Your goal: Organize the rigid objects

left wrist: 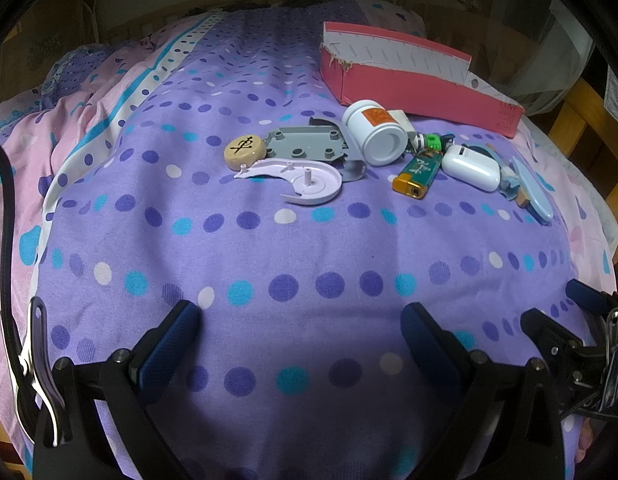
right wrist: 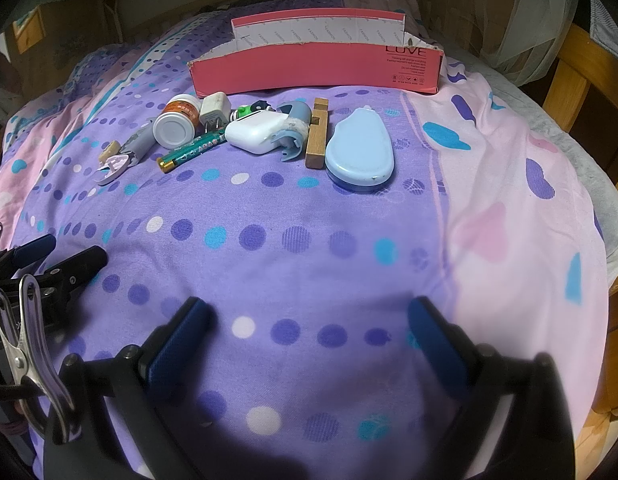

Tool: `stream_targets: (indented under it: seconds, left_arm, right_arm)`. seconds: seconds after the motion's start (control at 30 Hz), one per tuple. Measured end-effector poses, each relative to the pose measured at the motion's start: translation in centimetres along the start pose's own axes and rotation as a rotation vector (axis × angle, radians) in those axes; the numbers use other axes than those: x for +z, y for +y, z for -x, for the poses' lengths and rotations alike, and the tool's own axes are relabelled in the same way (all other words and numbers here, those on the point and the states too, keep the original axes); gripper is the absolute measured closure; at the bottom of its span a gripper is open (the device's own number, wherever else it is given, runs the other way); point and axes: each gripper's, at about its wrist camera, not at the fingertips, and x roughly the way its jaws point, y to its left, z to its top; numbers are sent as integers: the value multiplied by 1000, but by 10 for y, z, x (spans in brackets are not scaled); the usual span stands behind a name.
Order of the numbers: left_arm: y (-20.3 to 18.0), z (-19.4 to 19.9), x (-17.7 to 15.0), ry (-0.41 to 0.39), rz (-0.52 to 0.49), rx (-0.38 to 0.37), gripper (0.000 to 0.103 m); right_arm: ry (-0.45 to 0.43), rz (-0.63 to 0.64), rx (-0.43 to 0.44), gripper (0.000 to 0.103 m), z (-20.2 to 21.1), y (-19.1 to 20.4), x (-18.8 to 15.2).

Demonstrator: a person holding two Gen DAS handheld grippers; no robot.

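nearest to me the left gripper (left wrist: 301,312) hovers over the dotted purple bedspread (left wrist: 309,248) with its blue-padded fingers spread wide and nothing between them, and just to its right the right gripper (right wrist: 309,308) hangs the same way, jaws apart and empty, each one showing at the edge of the other's view. farther up the bed the small things lie in a loose row across the cloth. at the left end sits a round wooden chess piece (left wrist: 245,151), touching a broken lilac plastic shell (left wrist: 297,178) and a grey plastic plate (left wrist: 309,144) behind it. a white pill bottle (left wrist: 375,132) lies on its side against the grey plate, with a white charger plug (right wrist: 215,111) just behind it. next comes a green lighter (left wrist: 417,170), its metal end toward me, then a white earbud case (right wrist: 255,132), beside a pale blue broken casing (right wrist: 293,126). a wooden block (right wrist: 317,134) lies between that casing and a light blue correction tape dispenser (right wrist: 359,152) at the right end of the row. a small green and black toy (right wrist: 251,111) peeks out behind the case. farthest back, just beyond the row, stands a long pink cardboard box (right wrist: 317,70), open on top, torn at one corner, its near wall printed with dark lettering.
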Motion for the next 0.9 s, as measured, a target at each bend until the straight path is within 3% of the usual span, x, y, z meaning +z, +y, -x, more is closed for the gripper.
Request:
stream_targets:
  seconds: [0.43, 0.53, 0.67, 0.7, 0.8, 0.9]
  left_arm:
    - [1, 0, 0, 13, -6, -6, 0]
    - [1, 2, -2, 16, -29, -25, 0]
    - [7, 3, -3, 27, -40, -84, 0]
    - [9, 4, -3, 31, -41, -96, 0]
    - [19, 7, -2, 12, -19, -166, 0]
    - [29, 13, -1, -21, 34, -233, 0]
  right_arm:
    - [16, 8, -7, 1, -1, 2, 2]
    - [6, -15, 29, 2, 0, -3, 5]
    - [-105, -97, 231, 6, 25, -27, 10]
    - [-141, -108, 239, 6, 31, -32, 12]
    - [-265, -76, 146, 6, 47, -41, 24]
    - [-292, -22, 116, 4, 47, -46, 36]
